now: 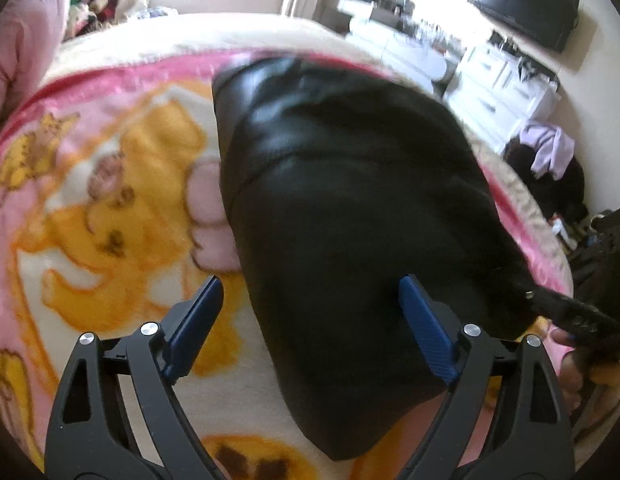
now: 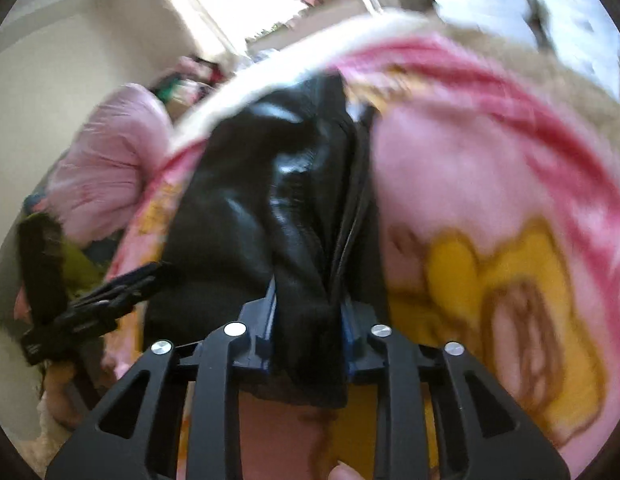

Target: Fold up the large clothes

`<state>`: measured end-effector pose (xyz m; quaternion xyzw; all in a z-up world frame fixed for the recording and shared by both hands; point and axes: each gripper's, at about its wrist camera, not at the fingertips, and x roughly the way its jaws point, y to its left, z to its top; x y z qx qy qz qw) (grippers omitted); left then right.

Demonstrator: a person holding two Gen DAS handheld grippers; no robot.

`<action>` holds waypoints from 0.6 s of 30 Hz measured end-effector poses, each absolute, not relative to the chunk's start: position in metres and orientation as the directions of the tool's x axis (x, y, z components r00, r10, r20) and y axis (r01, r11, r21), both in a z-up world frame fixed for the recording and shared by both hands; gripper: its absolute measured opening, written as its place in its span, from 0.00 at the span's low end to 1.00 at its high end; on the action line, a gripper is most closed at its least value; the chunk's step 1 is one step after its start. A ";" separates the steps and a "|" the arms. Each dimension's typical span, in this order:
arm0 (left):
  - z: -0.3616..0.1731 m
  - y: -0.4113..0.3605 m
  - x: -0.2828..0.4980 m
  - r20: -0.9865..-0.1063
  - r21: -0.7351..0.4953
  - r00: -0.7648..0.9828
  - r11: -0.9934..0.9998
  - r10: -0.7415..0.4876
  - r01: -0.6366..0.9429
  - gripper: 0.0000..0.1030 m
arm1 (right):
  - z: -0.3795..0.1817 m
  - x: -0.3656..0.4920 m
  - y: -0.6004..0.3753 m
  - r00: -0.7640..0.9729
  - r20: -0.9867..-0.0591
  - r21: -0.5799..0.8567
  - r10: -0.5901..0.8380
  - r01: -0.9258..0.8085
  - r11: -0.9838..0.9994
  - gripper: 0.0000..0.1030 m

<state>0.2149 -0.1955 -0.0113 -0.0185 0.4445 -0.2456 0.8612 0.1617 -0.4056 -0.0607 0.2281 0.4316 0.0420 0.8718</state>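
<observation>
Bed (image 1: 110,60) w/ pink cartoon blanket (image 1: 122,184) carries the work; no bins or baskets in view, nothing held in any container.

Count: 1 black leather-look garment (image 1: 341,200), 1 blanket, 2 grippers.

Garment lies on blanket, running from bed's near edge up toward far edge, roughly mid-bed. Shiny, seamed, creased. A dark strap w/ a metal stud (image 1: 529,294) trails off its right side, toward bed's right edge.

Left gripper (image 1: 310,320): jaws wide apart, blue pads (image 1: 425,332) clear of each other. Right pad sits over garment's near end, left pad over bare blanket. Can't tell if either pad touches cloth; nothing pinched.

Right gripper (image 2: 310,312): jaws closed down on a bunched fold of the garment (image 2: 278,200), cloth filling the gap btw pads and hanging below them. Pics blurred here.

Right wrist view also shows the left gripper's black body (image 2: 82,312) at left, near bed's edge; a fingertip (image 2: 343,472) at bottom.

Beyond bed: pink puffy cloth (image 1: 26,32) at far left corner, white drawers (image 1: 497,84) and dark wall screen (image 1: 525,4) to right, lilac cloth (image 1: 549,148) on floor heap.
</observation>
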 end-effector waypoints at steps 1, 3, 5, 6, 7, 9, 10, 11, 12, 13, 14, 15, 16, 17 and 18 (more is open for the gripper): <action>-0.016 -0.196 0.215 -0.753 -0.278 0.475 0.875 -0.455 0.397 0.80 | -0.061 0.163 -0.405 0.622 -0.739 0.418 0.260 0.121 0.900 0.35; -0.019 -0.195 0.216 -0.748 -0.315 0.463 0.868 -0.476 0.383 0.80 | -0.058 0.164 -0.407 0.629 -0.732 0.429 0.263 0.124 0.895 0.49; -0.019 -0.196 0.215 -0.745 -0.320 0.461 0.865 -0.481 0.386 0.80 | -0.054 0.163 -0.414 0.627 -0.728 0.457 0.277 0.144 0.878 0.78; -0.017 -0.196 0.214 -0.745 -0.310 0.467 0.867 -0.477 0.391 0.80 | -0.047 0.160 -0.420 0.659 -0.692 0.497 0.294 0.141 0.856 0.78; -0.016 -0.197 0.213 -0.746 -0.301 0.470 0.868 -0.472 0.395 0.80 | -0.039 0.160 -0.426 0.693 -0.656 0.524 0.298 0.134 0.841 0.79; -0.015 -0.197 0.213 -0.748 -0.288 0.473 0.870 -0.466 0.401 0.80 | -0.021 0.165 -0.436 0.745 -0.612 0.537 0.266 0.145 0.831 0.84; -0.015 -0.198 0.212 -0.748 -0.287 0.473 0.870 -0.465 0.401 0.80 | -0.016 0.172 -0.440 0.752 -0.610 0.529 0.251 0.151 0.835 0.85; -0.015 -0.200 0.212 -0.749 -0.286 0.473 0.870 -0.464 0.402 0.80 | -0.012 0.180 -0.444 0.749 -0.619 0.514 0.236 0.159 0.843 0.85; -0.015 -0.200 0.211 -0.749 -0.285 0.475 0.872 -0.462 0.399 0.80 | -0.009 0.194 -0.447 0.740 -0.636 0.499 0.220 0.177 0.849 0.85; -0.015 -0.199 0.211 -0.748 -0.286 0.477 0.873 -0.462 0.396 0.80 | -0.007 0.204 -0.449 0.732 -0.646 0.495 0.217 0.185 0.849 0.85; -0.015 -0.200 0.211 -0.748 -0.285 0.477 0.873 -0.460 0.396 0.80 | -0.007 0.217 -0.450 0.724 -0.652 0.499 0.225 0.185 0.847 0.85; -0.014 -0.201 0.210 -0.750 -0.279 0.479 0.874 -0.457 0.397 0.80 | -0.008 0.229 -0.453 0.720 -0.654 0.505 0.231 0.188 0.843 0.85; -0.014 -0.202 0.210 -0.750 -0.272 0.482 0.876 -0.453 0.399 0.80 | -0.008 0.243 -0.453 0.718 -0.656 0.506 0.231 0.192 0.841 0.84; -0.014 -0.203 0.209 -0.751 -0.260 0.487 0.878 -0.446 0.402 0.80 | -0.007 0.252 -0.452 0.718 -0.654 0.508 0.239 0.183 0.841 0.83; -0.013 -0.205 0.209 -0.752 -0.247 0.493 0.881 -0.437 0.404 0.80 | -0.008 0.262 -0.450 0.716 -0.652 0.511 0.249 0.173 0.842 0.77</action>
